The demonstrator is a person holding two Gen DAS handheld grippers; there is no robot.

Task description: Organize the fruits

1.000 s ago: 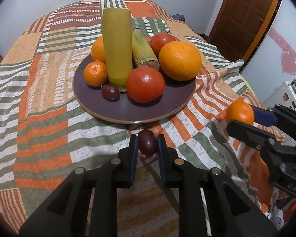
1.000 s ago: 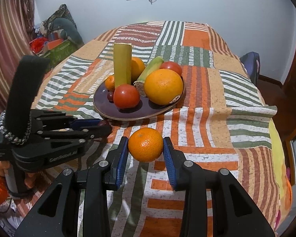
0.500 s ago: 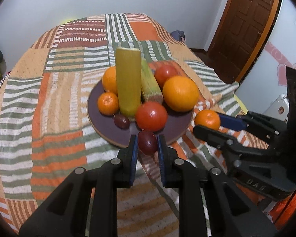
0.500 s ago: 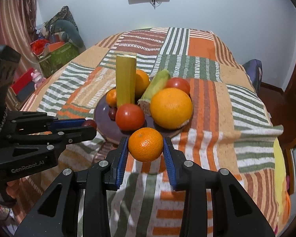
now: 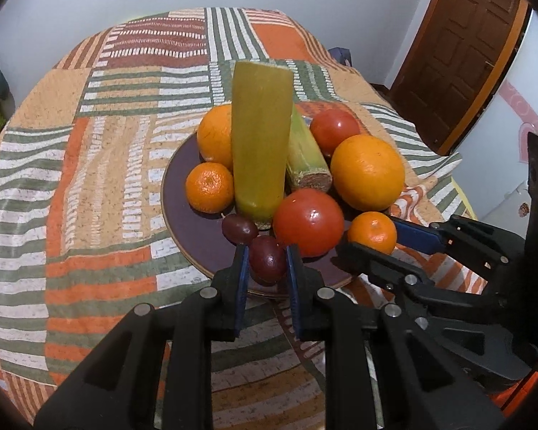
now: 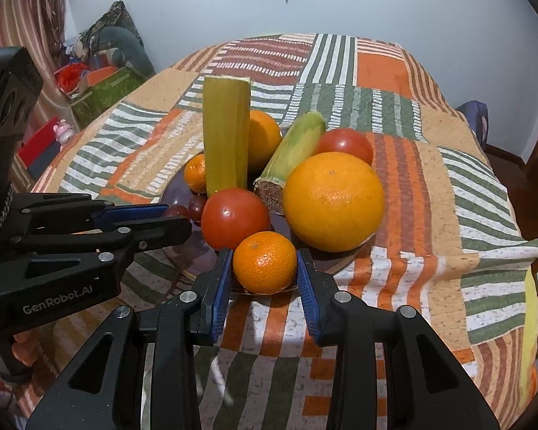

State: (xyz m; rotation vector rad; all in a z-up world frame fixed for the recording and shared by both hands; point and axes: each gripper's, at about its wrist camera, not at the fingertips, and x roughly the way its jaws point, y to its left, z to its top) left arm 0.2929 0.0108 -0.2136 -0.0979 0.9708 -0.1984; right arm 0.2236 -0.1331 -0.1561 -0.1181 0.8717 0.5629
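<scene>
Delivery step: left tongs (image 5: 267,261) clenched on a dark grape (image 5: 268,258) over the purple plate's (image 5: 183,211) near rim; right tongs (image 6: 264,263) gripped a mandarin (image 6: 264,262) there. Next, each needed lowering into free plate space, then release.

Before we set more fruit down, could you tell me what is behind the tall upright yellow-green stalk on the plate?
An orange shows behind the stalk, partly covered by it. The plate behind is hidden.
</scene>
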